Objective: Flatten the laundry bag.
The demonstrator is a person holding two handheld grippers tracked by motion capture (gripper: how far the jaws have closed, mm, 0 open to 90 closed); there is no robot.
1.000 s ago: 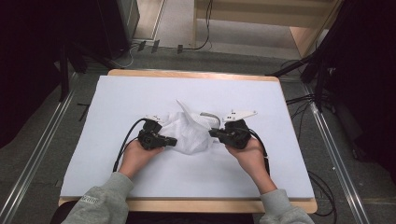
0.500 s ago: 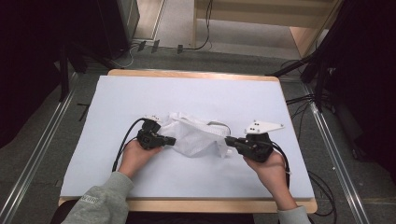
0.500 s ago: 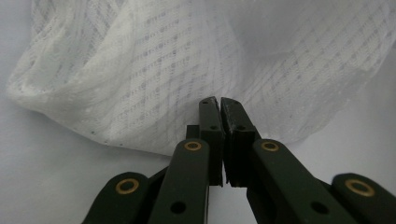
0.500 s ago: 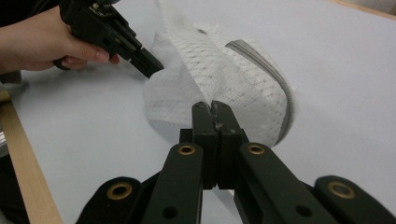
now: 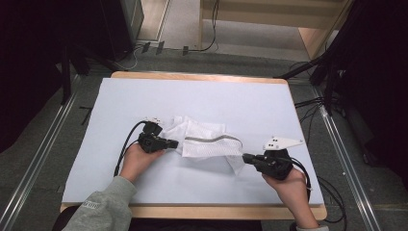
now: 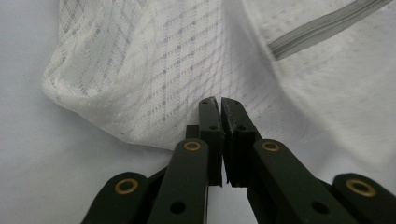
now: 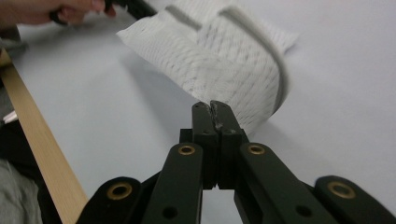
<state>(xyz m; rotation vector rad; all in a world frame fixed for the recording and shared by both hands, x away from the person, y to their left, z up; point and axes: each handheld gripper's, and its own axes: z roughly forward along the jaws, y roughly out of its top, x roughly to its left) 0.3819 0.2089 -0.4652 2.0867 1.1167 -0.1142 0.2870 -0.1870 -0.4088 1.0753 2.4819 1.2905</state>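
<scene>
The bench [image 5: 202, 96] carries a white mesh bag [image 5: 207, 142] near its middle, stretched between both hands. To flatten it well, I judge, both ends should be drawn evenly toward the bench's side edges, low and level, without jerking the mesh. The left tongs [image 5: 174, 143] pinch its left end; the right tongs [image 5: 246, 157], forearm angled in from the near edge, pinch its right corner.
</scene>
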